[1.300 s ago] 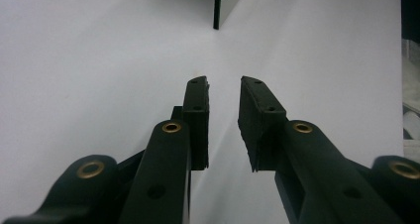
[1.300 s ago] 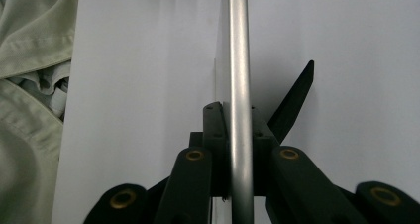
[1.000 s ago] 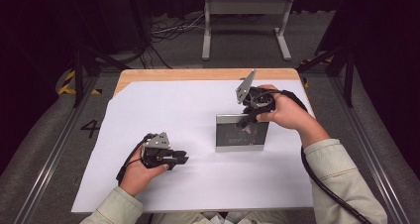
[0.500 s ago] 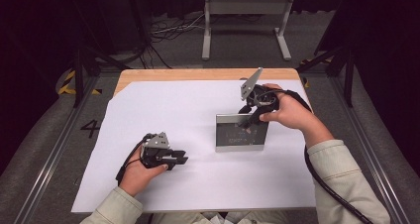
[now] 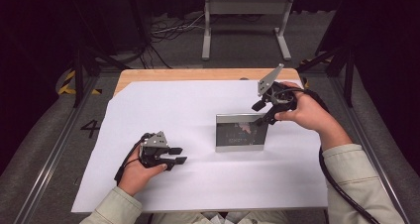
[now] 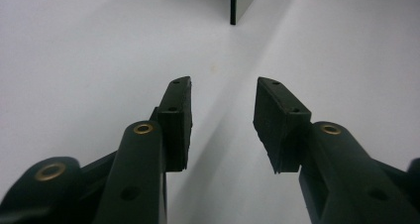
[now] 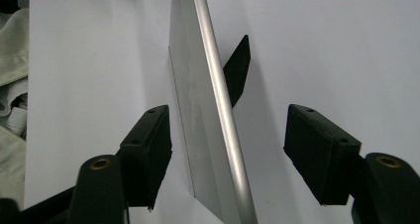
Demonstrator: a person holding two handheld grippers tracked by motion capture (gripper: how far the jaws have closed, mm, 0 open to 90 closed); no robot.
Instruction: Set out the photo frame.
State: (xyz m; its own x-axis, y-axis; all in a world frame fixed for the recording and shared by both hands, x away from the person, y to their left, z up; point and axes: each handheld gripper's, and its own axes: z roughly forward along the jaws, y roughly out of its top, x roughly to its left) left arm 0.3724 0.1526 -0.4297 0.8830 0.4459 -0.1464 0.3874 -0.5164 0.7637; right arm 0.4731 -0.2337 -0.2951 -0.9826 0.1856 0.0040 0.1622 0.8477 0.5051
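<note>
Silver-edged, the picture frame [image 7: 210, 115] stands upright on its rear prop between my right jaws [image 7: 228, 154], which have just been opening and no longer touch it. I should back straight off without tipping it. My left jaws [image 6: 223, 120], also just opening, gape empty over the white desk [image 5: 163, 110].

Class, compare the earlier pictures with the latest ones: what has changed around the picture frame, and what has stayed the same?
The right tool has just opened its jaws, letting go of the picture frame, and drawn back up and to the right. The left tool has just opened too, nothing between its jaws. The frame stands upright on the white sheet, unmoved.
</note>
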